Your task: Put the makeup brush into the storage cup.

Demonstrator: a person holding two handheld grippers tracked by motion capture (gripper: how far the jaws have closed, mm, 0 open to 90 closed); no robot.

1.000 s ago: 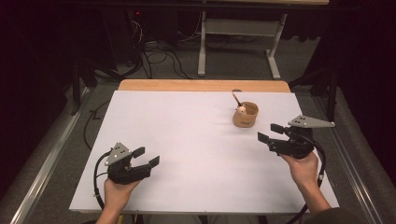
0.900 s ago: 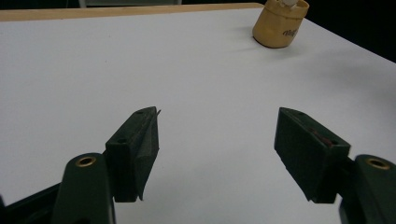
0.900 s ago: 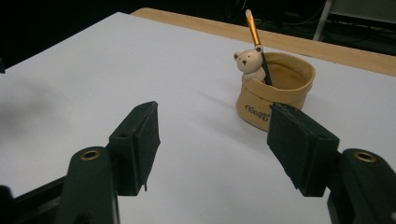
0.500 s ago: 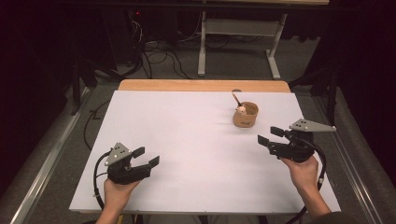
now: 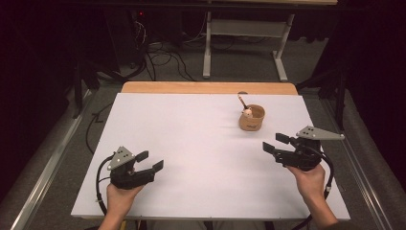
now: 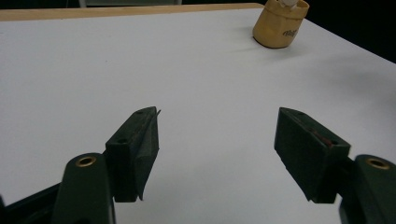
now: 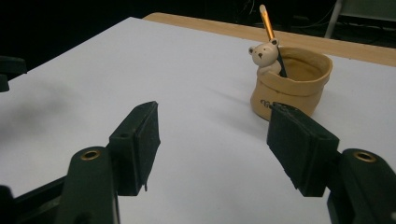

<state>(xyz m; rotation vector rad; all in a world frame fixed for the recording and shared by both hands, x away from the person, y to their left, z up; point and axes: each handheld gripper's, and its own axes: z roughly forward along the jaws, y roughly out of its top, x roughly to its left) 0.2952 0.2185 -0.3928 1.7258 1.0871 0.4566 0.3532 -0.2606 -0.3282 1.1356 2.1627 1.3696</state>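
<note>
A tan sack-shaped cup (image 5: 252, 118) with a small white bear figure (image 7: 265, 55) on its rim stands at the back right of the white table (image 5: 201, 143). A pencil (image 7: 270, 29) leans inside it. My right gripper (image 5: 276, 143) hovers open just in front of and to the right of the cup (image 7: 292, 84), nothing between its jaws. My left gripper (image 5: 149, 160) is open near the front left of the table, far from the cup (image 6: 279, 25), and holds nothing.
A wooden strip (image 5: 206, 87) runs along the table's far edge. Beyond it stand a metal desk frame (image 5: 244, 43) and floor cables (image 5: 158, 52). Dark floor surrounds the table on both sides.
My right gripper has dropped slightly and drawn a little toward the front edge. The left gripper has stayed in place.
</note>
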